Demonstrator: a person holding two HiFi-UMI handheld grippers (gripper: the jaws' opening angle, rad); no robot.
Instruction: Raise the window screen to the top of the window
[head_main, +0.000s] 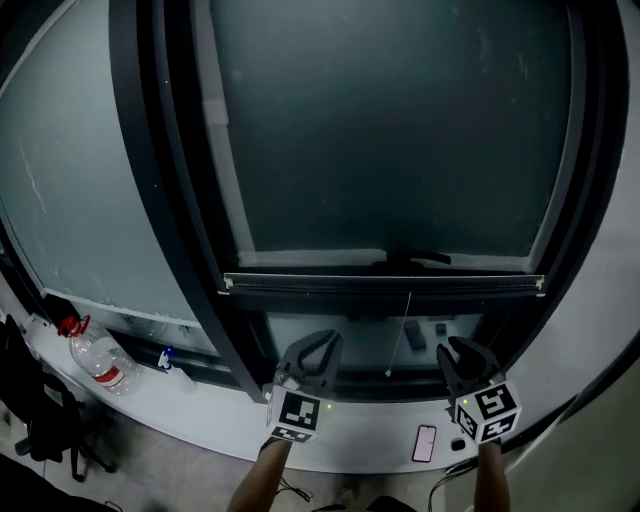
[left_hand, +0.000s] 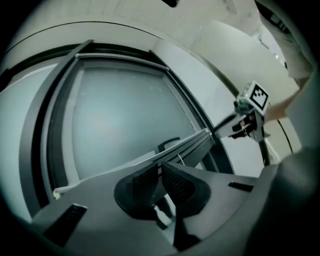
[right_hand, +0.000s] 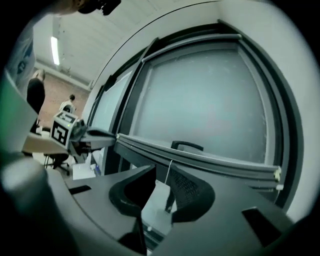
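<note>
The window screen's bottom bar (head_main: 385, 283) runs level across the dark-framed window, low down, with the grey screen above it. A thin pull cord (head_main: 400, 335) hangs from its middle, and a black window handle (head_main: 412, 259) sits just above it. My left gripper (head_main: 318, 345) is below the bar's left part, jaws shut (left_hand: 160, 167) and empty. My right gripper (head_main: 462, 355) is below the bar's right part, apart from it. Its jaws (right_hand: 161, 170) stand open; the cord (right_hand: 170, 175) shows beyond the gap, not gripped. The bar (right_hand: 200, 157) lies ahead of both grippers.
A water bottle with a red cap (head_main: 95, 355) and a small blue-topped bottle (head_main: 168, 360) stand on the white sill at left. A phone (head_main: 425, 442) lies on the sill between my hands. An office chair (head_main: 50, 420) is at lower left. People (right_hand: 36, 95) stand far behind.
</note>
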